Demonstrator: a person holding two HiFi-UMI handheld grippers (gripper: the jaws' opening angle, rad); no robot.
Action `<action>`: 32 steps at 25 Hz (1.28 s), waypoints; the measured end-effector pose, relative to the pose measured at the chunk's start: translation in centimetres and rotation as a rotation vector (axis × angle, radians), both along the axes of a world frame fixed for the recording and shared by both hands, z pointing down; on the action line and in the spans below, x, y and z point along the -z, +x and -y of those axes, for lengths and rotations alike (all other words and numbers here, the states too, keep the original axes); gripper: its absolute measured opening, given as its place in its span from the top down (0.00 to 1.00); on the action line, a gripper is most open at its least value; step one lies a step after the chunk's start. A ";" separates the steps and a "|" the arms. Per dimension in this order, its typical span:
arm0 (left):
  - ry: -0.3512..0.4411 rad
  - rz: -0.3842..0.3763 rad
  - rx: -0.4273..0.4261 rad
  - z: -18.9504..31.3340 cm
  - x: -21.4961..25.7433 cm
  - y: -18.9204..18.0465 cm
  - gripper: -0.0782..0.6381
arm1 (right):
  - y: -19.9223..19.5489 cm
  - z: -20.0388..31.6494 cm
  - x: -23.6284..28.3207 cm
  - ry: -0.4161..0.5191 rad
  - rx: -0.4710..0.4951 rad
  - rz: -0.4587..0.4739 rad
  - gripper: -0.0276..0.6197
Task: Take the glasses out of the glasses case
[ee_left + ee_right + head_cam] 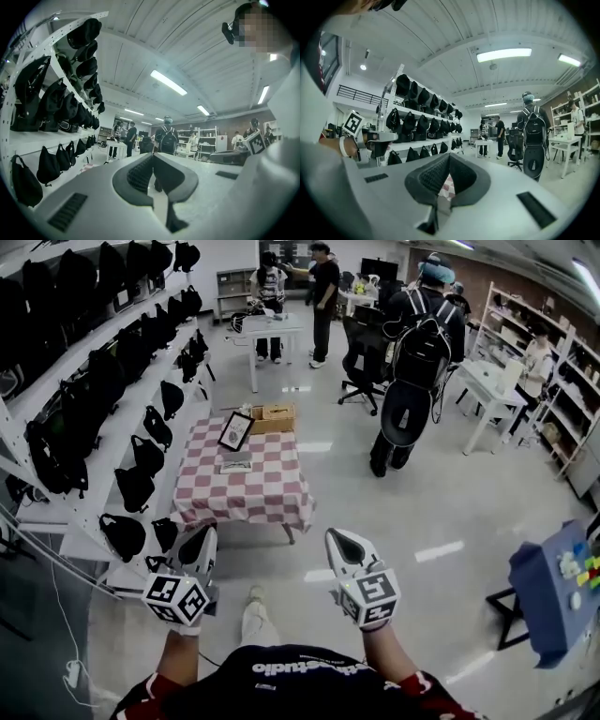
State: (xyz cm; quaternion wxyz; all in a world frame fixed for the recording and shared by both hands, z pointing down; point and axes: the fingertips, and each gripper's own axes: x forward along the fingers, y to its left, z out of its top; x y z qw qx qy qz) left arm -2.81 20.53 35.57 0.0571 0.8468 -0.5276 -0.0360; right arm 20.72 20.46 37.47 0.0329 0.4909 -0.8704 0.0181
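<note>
The left tongs and right tongs are both pressed together and empty. They hang over the floor, well short of the counter ahead. The case lies mid-counter, with a frame and a box beyond it. Shelves of bags hem the left side. Open floor spreads to the right, where a person stands far ahead.

We had a small table under a red-and-white checked cloth, standing on the pale floor. At its far edge sat a brown box, a dark framed picture just left of it, and a flat grey case nearer us.
</note>
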 end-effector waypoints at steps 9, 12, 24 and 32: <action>-0.008 -0.020 0.004 3.2 -1.0 -1.6 0.88 | -0.9 3.4 0.4 0.000 -0.021 0.058 0.95; -0.013 -0.021 0.003 4.9 -1.5 -2.2 0.88 | -1.5 5.2 -0.4 -0.031 -0.017 0.067 0.95; -0.025 -0.026 0.032 14.0 -2.2 -5.3 0.88 | -4.5 14.7 -0.7 -0.048 0.010 0.003 0.95; -0.032 -0.003 -0.012 22.1 -1.5 -7.2 0.88 | -8.0 21.8 0.8 -0.045 0.030 -0.025 0.95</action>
